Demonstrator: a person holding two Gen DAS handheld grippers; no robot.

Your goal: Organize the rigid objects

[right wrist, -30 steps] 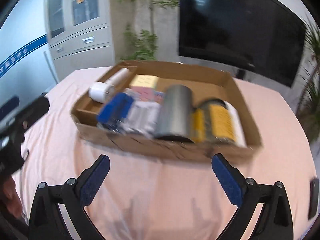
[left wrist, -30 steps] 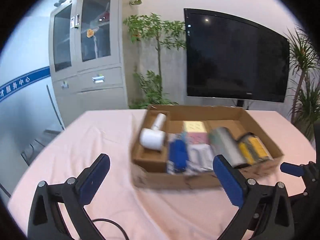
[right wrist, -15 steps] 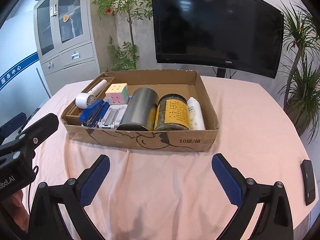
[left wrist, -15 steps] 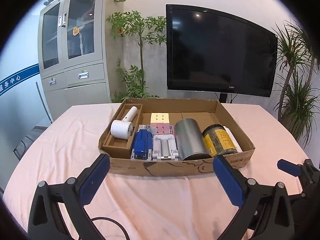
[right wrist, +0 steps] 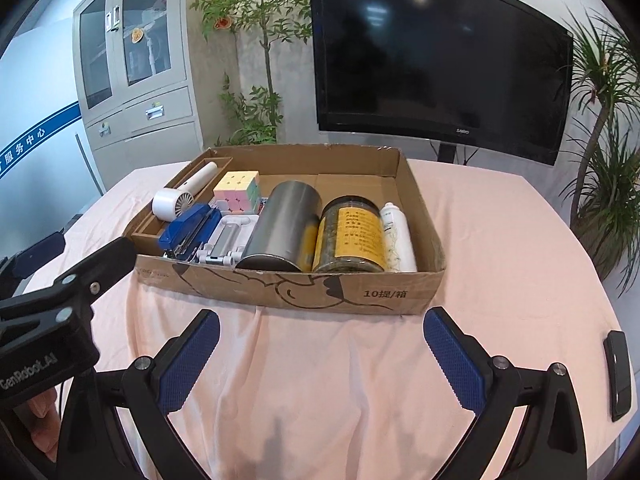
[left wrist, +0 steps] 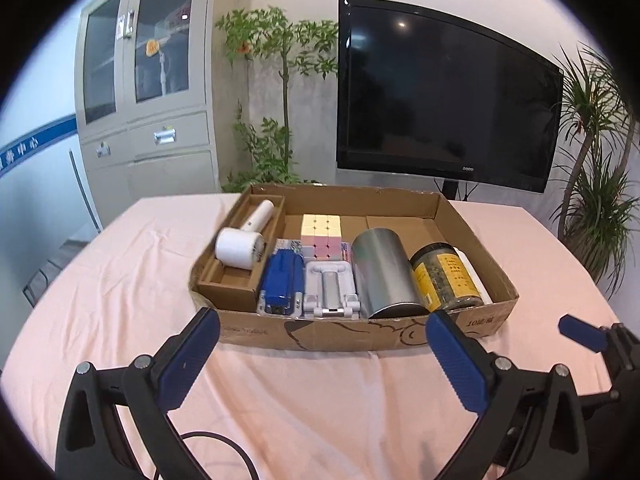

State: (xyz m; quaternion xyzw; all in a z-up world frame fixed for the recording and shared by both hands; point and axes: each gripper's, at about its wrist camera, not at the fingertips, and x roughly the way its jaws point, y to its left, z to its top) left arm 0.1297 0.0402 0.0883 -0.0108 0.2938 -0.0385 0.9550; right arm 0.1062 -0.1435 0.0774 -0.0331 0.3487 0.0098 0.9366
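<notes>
Left wrist view looks across a round table draped in a pale pink cloth (left wrist: pixel 120 300), where a shallow brown cardboard box (left wrist: pixel 360 332) sits near the middle, its printed front wall facing both grippers. The left gripper (left wrist: pixel 322 356) hovers just short of that wall with its blue-padded fingers spread wide and nothing between them; the right gripper (right wrist: pixel 322 354) does likewise from a little further right, equally apart and empty.

Everything rigid seems to lie inside the box: a white handheld fan (right wrist: pixel 176 196) in its own cardboard insert at the left edge, a blue stapler (left wrist: pixel 282 280), a pale grey folding stand (left wrist: pixel 330 286), a pastel puzzle cube (left wrist: pixel 321 234) behind them, a brushed-metal cylinder (right wrist: pixel 286 226), a glass jar with a yellow label (right wrist: pixel 352 236), and a slim white bottle (right wrist: pixel 396 236) against the right wall.

My guess is that this is either the start of a pick or a final look; nothing is held. Any next move would need one gripper raised over the front wall and lowered onto a chosen item, and the packed row leaves little finger room.

Hard to tell: what lies under the cube, the bottle's far end, and the small dark object (right wrist: pixel 618 376) at the table's right edge.
</notes>
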